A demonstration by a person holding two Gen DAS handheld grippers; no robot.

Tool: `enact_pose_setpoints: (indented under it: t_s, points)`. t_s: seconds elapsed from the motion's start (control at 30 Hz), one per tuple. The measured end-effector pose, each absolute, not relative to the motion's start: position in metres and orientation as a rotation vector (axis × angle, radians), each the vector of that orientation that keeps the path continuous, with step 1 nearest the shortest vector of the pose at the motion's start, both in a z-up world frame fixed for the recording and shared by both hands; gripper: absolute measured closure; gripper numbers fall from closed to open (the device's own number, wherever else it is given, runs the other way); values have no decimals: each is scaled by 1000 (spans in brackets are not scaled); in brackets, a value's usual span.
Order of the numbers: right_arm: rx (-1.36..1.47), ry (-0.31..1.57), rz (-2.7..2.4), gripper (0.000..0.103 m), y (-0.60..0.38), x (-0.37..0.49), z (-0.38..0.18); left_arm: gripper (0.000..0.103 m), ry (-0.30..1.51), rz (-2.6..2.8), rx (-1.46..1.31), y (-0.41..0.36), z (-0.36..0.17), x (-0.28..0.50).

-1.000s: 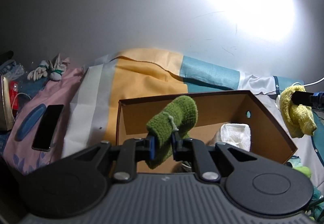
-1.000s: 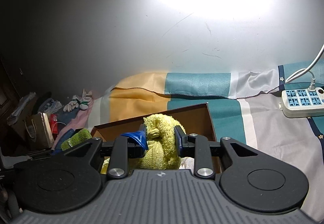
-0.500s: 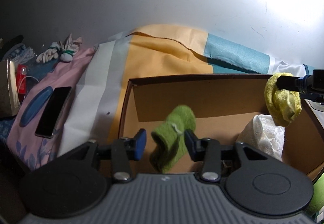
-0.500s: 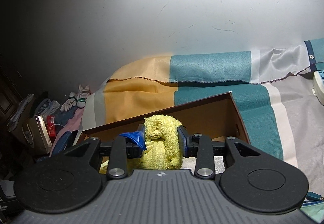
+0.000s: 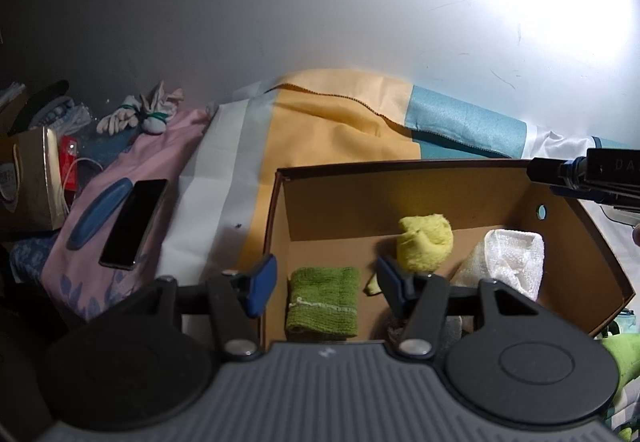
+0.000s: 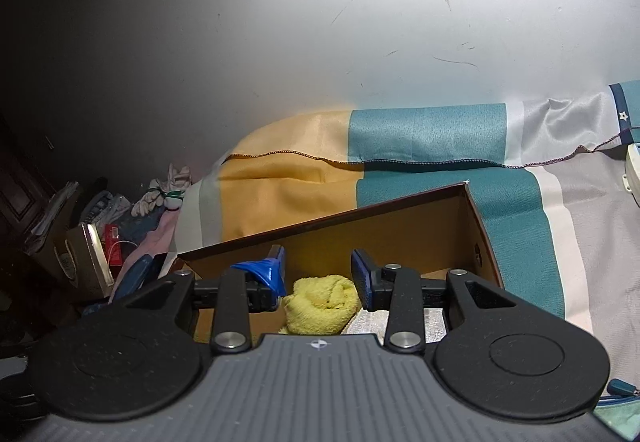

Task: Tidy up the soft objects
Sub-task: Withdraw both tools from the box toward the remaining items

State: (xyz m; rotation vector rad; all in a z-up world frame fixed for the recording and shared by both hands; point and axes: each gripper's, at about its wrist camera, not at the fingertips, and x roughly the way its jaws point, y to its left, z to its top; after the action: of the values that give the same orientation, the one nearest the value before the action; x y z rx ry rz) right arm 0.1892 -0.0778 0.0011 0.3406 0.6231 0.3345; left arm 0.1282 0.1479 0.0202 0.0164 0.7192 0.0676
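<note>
Soft cloths, light and limp: grip at bunched folds, not loose edges.

Left wrist view: left gripper (image 5: 324, 280) spread wide, empty; cardboard box (image 5: 472, 184) containing green knit cloth (image 5: 323, 302), yellow cloth (image 5: 425, 242), white towel (image 5: 508, 260). Right wrist view: right gripper (image 6: 317, 278) spread apart above yellow cloth (image 6: 322, 304) lying in cardboard box (image 6: 400, 230), not clamped.

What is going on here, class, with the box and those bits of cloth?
A person is sorting soft things into a cardboard box on a striped bedsheet, using a hand-held gripper in each hand. Both are open and hold nothing. The left hand-held gripper hangs over a green cloth lying on the box floor. The right hand-held gripper sits above a yellow cloth, also in the box, beside a white towel.
</note>
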Motion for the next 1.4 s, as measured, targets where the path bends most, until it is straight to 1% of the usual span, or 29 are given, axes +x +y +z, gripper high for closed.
enact_pose_setpoints:
  t_s: [0.17, 0.33, 0.63, 1.0, 1.2, 1.4]
  points:
    - [310, 595, 349, 83, -71, 159, 17, 43, 699, 72, 76, 139, 35, 107]
    - [347, 559, 348, 83, -66, 125, 25, 41, 670, 63, 120, 135, 46, 85]
    - [360, 503, 320, 81, -57, 70, 34, 37, 667, 34, 142, 134, 53, 55]
    - [288, 448, 253, 74, -47, 16, 36, 37, 680, -20, 113, 139, 49, 27]
    - [298, 461, 219, 69, -46, -6, 28, 35, 689, -51, 111, 137, 44, 12]
    - [286, 476, 176, 63, -48, -26, 16, 32, 735, -93, 94, 135, 33, 1]
